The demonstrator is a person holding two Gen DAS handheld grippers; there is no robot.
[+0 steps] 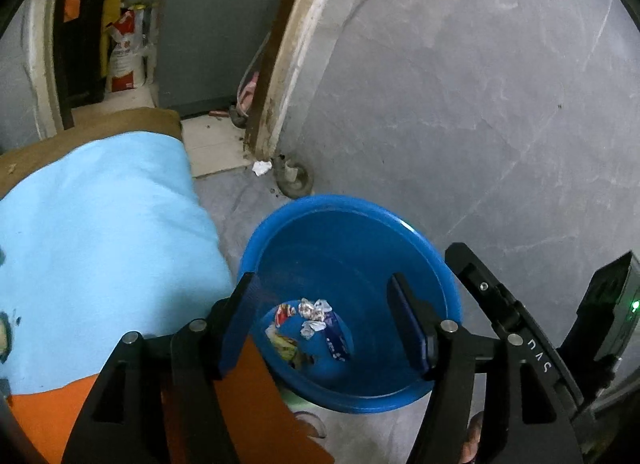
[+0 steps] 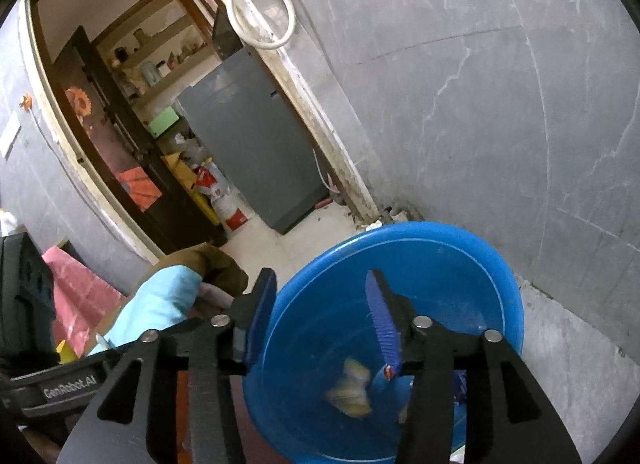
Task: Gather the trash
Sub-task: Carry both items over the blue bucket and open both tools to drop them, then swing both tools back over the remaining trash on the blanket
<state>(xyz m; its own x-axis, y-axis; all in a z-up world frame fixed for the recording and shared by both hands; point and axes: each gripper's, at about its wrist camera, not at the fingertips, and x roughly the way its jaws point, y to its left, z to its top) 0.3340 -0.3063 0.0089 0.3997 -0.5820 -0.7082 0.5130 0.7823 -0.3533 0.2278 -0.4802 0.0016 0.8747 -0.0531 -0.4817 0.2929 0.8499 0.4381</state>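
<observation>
A round blue bucket (image 1: pixel 352 248) stands on the grey floor by the wall. At its bottom lie several crumpled wrappers (image 1: pixel 312 324), silver, red, yellow and blue. My left gripper (image 1: pixel 324 324) hangs over the bucket's near rim, open, with nothing between its blue pads. In the right wrist view the same bucket (image 2: pixel 460 264) fills the lower middle. My right gripper (image 2: pixel 322 324) is open above it. A blurred yellowish wrapper (image 2: pixel 350 386) shows inside the bucket below the fingers, touching neither pad. A crumpled white paper (image 1: pixel 261 167) lies on the floor at the foot of the door frame.
A light blue cloth (image 1: pixel 100 223) over brown and orange fabric fills the left side, close to the bucket. The grey wall (image 1: pixel 480 103) rises right behind the bucket. A doorway with a grey cabinet (image 2: pixel 248 143) and shelves opens at the back left.
</observation>
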